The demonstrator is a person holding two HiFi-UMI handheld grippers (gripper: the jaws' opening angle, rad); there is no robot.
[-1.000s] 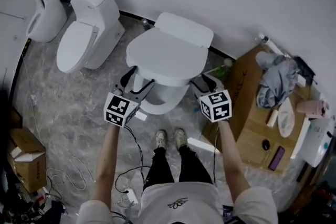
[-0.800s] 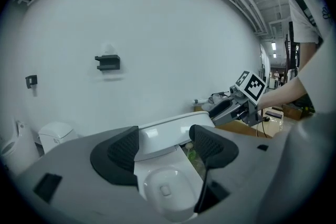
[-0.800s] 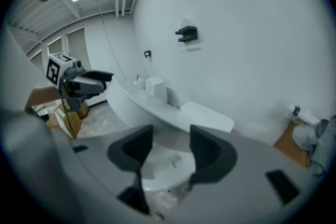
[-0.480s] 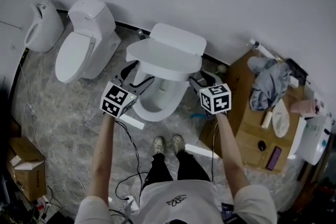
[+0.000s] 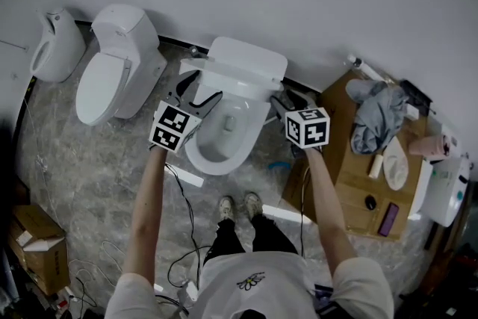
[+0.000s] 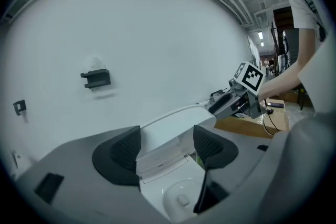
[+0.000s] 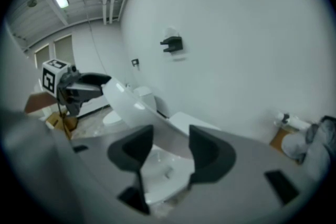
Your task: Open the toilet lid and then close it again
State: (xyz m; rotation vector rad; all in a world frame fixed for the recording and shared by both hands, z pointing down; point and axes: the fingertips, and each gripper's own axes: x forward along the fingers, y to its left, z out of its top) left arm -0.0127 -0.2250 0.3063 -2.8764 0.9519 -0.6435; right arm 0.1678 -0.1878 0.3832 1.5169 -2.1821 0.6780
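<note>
The white toilet lid (image 5: 231, 80) stands raised steeply over the open bowl (image 5: 224, 132), close to the tank behind it. My left gripper (image 5: 196, 97) is at the lid's left side and my right gripper (image 5: 287, 102) at its right side. In the left gripper view the lid (image 6: 173, 126) fills the gap between the spread jaws of the left gripper (image 6: 167, 144). In the right gripper view the lid (image 7: 126, 102) runs slanted between the spread jaws of the right gripper (image 7: 170, 147). Both grippers are open, and neither clamps the lid.
A second toilet (image 5: 112, 75) and a urinal (image 5: 48, 45) stand to the left along the wall. A wooden cabinet (image 5: 351, 160) with a grey cloth (image 5: 377, 116) stands at the right. Cables (image 5: 187, 220) and a cardboard box (image 5: 33, 258) lie on the marble floor.
The lid has swung up from flat over the bowl to nearly upright. Both grippers rose and moved toward the wall with it, and the bowl now shows.
</note>
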